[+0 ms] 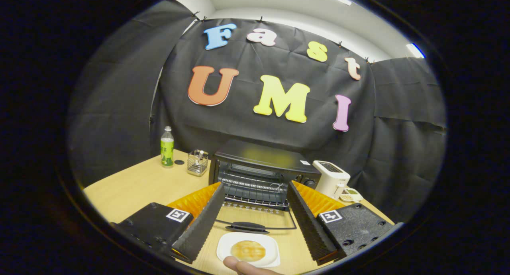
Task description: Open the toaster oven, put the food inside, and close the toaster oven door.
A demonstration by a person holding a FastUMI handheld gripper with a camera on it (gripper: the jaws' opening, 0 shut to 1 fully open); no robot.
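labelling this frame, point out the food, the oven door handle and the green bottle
food (248, 250), gripper view, centre of the round golden piece on the plate
oven door handle (247, 227), gripper view, middle of the dark bar
green bottle (167, 152), gripper view, its label

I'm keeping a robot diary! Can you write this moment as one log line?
oven: door open | food: on plate, between fingers | gripper: open, holding nothing | hand: at plate

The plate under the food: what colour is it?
White, clearest in the gripper view: the plate lies between the open tool's fingers.
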